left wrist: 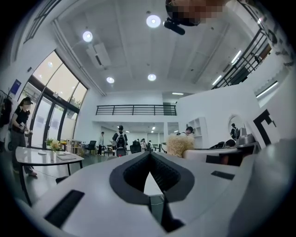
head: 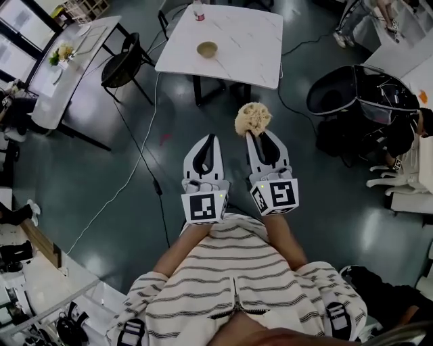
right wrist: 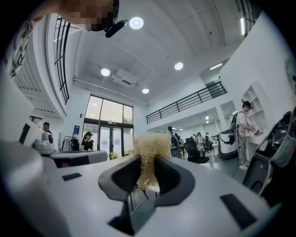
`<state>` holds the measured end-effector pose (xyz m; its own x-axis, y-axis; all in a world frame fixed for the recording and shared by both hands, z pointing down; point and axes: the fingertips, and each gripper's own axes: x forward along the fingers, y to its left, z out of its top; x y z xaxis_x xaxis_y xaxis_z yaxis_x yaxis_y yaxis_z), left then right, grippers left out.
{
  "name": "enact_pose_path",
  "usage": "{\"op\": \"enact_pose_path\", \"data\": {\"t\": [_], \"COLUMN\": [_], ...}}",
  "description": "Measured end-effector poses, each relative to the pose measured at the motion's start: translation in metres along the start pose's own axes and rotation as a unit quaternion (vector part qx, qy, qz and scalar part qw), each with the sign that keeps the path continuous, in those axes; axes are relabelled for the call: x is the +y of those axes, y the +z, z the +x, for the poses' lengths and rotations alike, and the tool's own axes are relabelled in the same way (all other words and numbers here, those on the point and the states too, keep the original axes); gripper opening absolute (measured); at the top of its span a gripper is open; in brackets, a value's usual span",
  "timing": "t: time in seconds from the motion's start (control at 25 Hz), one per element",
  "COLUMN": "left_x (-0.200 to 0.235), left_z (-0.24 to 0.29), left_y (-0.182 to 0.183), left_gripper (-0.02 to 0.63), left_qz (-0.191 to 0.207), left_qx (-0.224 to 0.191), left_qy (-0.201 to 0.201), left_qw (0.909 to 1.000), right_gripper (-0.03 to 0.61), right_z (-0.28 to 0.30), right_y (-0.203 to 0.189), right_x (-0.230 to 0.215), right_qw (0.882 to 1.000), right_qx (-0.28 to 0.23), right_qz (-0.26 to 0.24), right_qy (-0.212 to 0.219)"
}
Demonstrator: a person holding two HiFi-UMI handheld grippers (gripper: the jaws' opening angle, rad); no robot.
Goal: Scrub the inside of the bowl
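Note:
A small tan bowl (head: pixel 207 49) sits on a white table (head: pixel 250 34) some way ahead of me. Both grippers are held side by side in front of my chest, well short of that table. My right gripper (head: pixel 256 133) is shut on a pale yellow fibrous scrubber (head: pixel 253 119), which sticks out past its tips. The right gripper view shows the scrubber (right wrist: pixel 150 152) pinched between the dark pads (right wrist: pixel 167 175). My left gripper (head: pixel 208 139) is shut with nothing in it; its jaws (left wrist: pixel 149 156) meet at the tips. The left gripper view catches the scrubber (left wrist: pixel 179 144) off to the right.
A small bottle (head: pixel 198 10) stands at the bowl table's far edge. A black chair (head: pixel 124 62) and a long table (head: pixel 71 67) are at the left. A black cart (head: pixel 358 101) is at the right. A cable (head: pixel 139 165) runs across the grey floor. People stand around the hall.

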<state>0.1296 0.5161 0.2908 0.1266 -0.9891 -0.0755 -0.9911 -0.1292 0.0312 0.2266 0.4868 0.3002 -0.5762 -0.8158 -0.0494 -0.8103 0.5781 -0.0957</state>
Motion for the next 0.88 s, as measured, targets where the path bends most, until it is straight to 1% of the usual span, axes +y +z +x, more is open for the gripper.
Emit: {"op": "enact_pose_path", "data": {"t": [0.2,0.52,0.68,0.76,0.88], "left_x": [0.069,0.153,0.184,0.196,0.213], "left_z": [0.064,0.158,0.195,0.210,0.228], "left_y": [0.019,0.006,0.007,0.006,-0.001], "left_gripper": [0.006,0.006,0.006,0.006,0.006], "left_qz": [-0.009,-0.010,-0.007,-0.006,-0.014], "left_qx": [0.013,0.012,0.010,0.015,0.032], "left_qy": [-0.004,-0.025,-0.040,-0.051,-0.060], "left_qw": [0.9999,0.9996,0.9991,0.9986,0.9976], "right_gripper": [0.097,0.097,0.097,0.097,0.098], "right_z": [0.088,0.204,0.252,0.273,0.298], "right_y": [0.023,0.003,0.002,0.003,0.001], "right_x": [0.010,0.011,0.011,0.009,0.009], "right_qw": [1.000,0.999,0.999,0.999,0.998], "right_qx": [0.007,0.017,0.020,0.023,0.032], "right_qz": [0.001,-0.002,-0.003,-0.003,-0.005], "right_qy": [-0.010,-0.029,-0.040,-0.049,-0.059]}}
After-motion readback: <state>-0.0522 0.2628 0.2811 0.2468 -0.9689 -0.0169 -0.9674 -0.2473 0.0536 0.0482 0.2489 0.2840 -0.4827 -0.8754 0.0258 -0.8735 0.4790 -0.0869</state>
